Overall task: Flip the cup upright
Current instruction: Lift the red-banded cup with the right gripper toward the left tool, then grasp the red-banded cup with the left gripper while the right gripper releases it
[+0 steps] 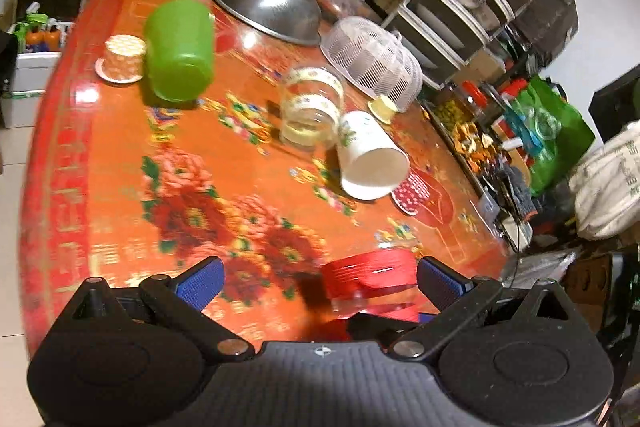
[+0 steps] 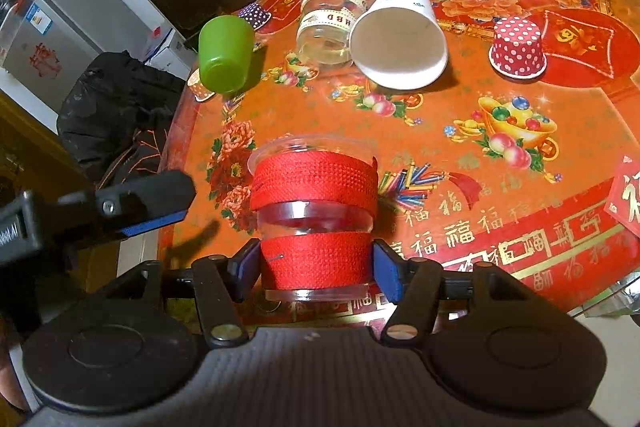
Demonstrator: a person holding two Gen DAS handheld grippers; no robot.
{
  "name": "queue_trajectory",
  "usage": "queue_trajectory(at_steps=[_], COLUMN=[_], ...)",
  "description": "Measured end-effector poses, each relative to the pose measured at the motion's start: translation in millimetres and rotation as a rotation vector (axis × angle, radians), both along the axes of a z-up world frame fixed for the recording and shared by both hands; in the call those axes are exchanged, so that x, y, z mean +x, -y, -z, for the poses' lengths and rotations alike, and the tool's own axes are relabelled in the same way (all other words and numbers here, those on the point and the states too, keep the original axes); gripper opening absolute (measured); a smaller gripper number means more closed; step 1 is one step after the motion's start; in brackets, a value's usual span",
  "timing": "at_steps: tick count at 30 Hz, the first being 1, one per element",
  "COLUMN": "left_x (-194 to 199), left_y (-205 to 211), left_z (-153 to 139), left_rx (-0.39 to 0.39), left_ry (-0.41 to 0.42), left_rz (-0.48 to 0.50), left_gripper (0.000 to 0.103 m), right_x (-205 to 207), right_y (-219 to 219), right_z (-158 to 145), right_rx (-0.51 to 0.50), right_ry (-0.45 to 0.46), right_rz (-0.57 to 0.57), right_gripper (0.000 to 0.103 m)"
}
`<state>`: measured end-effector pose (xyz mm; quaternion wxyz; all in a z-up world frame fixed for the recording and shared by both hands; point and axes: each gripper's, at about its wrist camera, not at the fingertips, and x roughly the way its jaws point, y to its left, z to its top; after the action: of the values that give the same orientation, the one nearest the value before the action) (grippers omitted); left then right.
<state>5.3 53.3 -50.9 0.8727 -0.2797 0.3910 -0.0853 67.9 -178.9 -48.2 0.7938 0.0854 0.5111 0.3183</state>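
A clear plastic cup [image 2: 314, 219], wrapped in two bands of ribbed red woven tape, is standing with its rim up at the near edge of the glossy orange floral tablecloth [image 2: 500, 163]. The right gripper [image 2: 316, 269] is clamping its blue pads against the cup's lower band. The left gripper [image 1: 320, 281] is spreading wide just left of it, holding nothing.

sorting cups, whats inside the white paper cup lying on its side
The white paper cup lies with its mouth toward the camera; the visible inner wall is bare white. Its bottom end is shadowed, so I cannot see it.
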Motion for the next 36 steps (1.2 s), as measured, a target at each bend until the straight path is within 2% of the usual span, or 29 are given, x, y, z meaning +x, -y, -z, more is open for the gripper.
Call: queue_trajectory(at_steps=[6, 11, 16, 19, 23, 36], left_x=[27.3, 44.3, 51.2, 57.5, 64.2, 67.8], left_y=[27.7, 42.9, 46.0, 48.9, 54.1, 62.3], left_z=[7.5, 15.7, 17.2, 18.3, 19.8, 18.8], left_rx=[-0.038, -0.064, -0.042, -0.04, 0.0, 0.07], left_ry=[-0.089, -0.143, -0.173, -0.185, -0.206, -0.198], left_rz=[0.07, 0.086, 0.075, 0.074, 0.085, 0.099], left_gripper=[0.103, 0.099, 0.099, 0.095, 0.091, 0.078], right_x=[1.7, 2.6, 3.6, 3.6, 3.3, 1.9], right_y=[3.9, 6.6, 9.3, 10.3, 10.6, 14.4], right_z=[1.9, 2.5, 0.9, 1.9, 3.8, 5.8], right_rx=[0.029, 0.044, 0.057, 0.057, 0.061, 0.067], right_ry=[-0.009, -0.01, -0.006, -0.005, -0.01, -0.004], right_rz=[-0.006, -0.014, -0.025, -0.035, -0.052, -0.08], right_gripper=[0.063, 0.064, 0.066, 0.066, 0.066, 0.066])
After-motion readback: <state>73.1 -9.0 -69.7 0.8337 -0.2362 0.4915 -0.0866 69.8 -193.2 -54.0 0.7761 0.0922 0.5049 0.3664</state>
